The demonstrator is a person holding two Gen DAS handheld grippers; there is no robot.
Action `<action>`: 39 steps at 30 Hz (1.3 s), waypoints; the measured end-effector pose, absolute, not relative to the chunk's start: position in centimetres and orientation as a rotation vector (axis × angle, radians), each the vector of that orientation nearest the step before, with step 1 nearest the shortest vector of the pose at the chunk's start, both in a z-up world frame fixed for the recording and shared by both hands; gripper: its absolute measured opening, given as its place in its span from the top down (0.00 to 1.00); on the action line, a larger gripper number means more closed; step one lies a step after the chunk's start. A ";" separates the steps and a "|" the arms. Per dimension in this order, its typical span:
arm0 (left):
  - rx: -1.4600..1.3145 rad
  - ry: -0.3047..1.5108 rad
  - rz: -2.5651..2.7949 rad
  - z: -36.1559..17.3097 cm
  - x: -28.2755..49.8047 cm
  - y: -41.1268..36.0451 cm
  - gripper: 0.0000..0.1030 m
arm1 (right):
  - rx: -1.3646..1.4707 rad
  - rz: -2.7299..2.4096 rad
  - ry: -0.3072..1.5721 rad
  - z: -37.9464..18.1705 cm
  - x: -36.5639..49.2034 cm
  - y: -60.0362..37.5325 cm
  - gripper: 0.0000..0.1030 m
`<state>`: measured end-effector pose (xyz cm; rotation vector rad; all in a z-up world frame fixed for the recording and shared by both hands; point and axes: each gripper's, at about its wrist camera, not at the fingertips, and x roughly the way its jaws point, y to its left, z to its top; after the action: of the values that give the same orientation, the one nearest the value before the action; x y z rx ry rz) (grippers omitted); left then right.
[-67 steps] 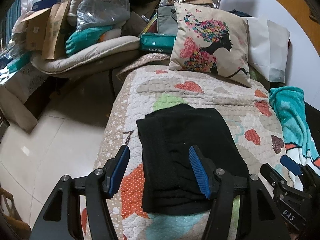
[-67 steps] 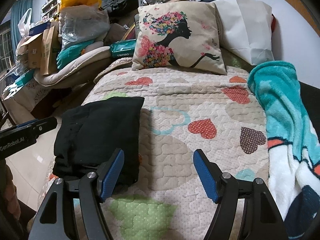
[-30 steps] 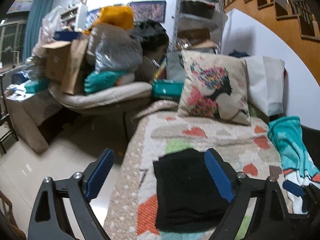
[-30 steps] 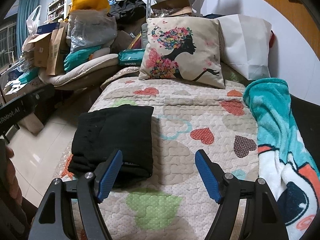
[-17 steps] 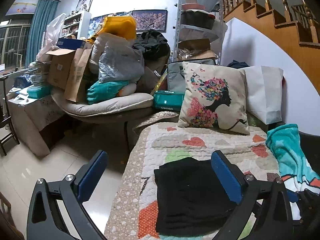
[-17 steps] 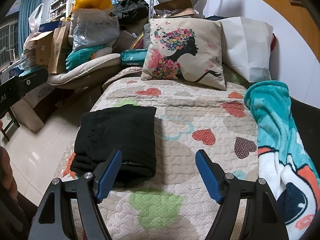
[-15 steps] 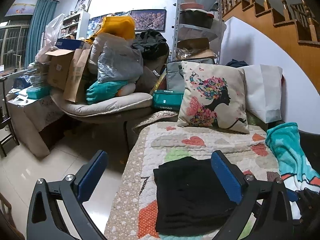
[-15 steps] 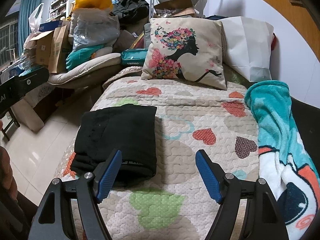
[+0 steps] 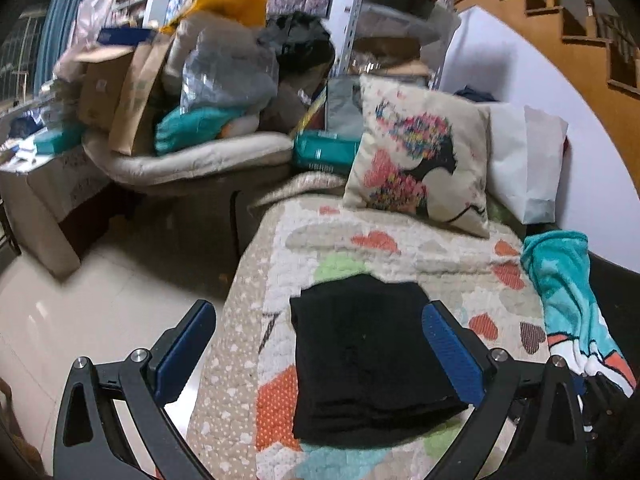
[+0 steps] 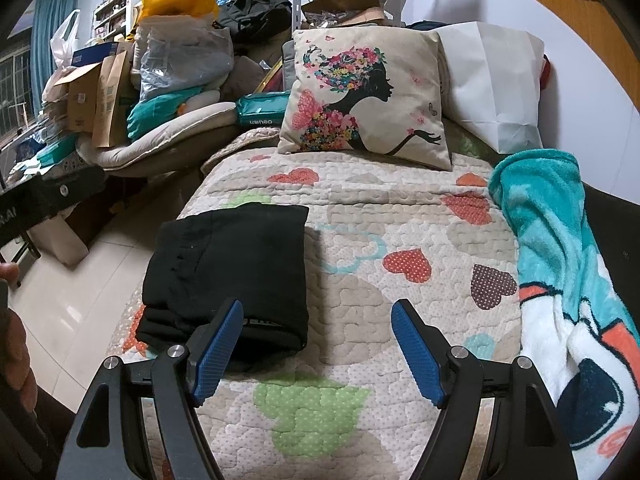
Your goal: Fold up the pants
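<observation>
The right gripper (image 10: 316, 346) hung above the quilt (image 10: 360, 292), its blue-padded fingers (image 10: 218, 348) spread wide and holding nothing. The left gripper (image 9: 320, 354) was likewise spread wide and empty, raised over the quilt's left edge. Just beyond them the pants (image 10: 236, 268) lay folded into a flat black rectangle on the quilt's left side, near the edge by the floor (image 9: 80, 300). A teal blanket (image 10: 560, 260) ran along the quilt's right side, well apart from the pants. Farther back a printed cushion (image 10: 360, 96) leaned upright beside a white bag (image 10: 492, 80).
</observation>
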<state>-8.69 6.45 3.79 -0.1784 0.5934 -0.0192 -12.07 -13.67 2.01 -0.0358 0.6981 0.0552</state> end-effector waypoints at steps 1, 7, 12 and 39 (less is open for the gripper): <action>-0.202 0.630 -0.029 3.3 -8.1 6.8 0.00 | -0.033 0.055 0.696 2.0 -12.1 -13.6 0.21; -0.492 0.852 -0.105 -0.6 -4.3 10.4 0.00 | 0.047 0.098 0.739 2.9 -8.8 -15.7 0.17; -0.676 0.940 -0.133 -3.8 -2.1 11.9 0.00 | 0.215 0.147 0.828 1.3 -3.1 -18.9 0.17; -0.451 1.063 -0.248 -5.0 4.2 3.1 0.61 | 0.705 0.565 1.001 -4.9 8.0 -18.3 0.65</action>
<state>4.17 3.14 -4.95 -0.4512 1.0627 -0.2476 7.97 -18.30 -4.92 0.7047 1.0012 0.5651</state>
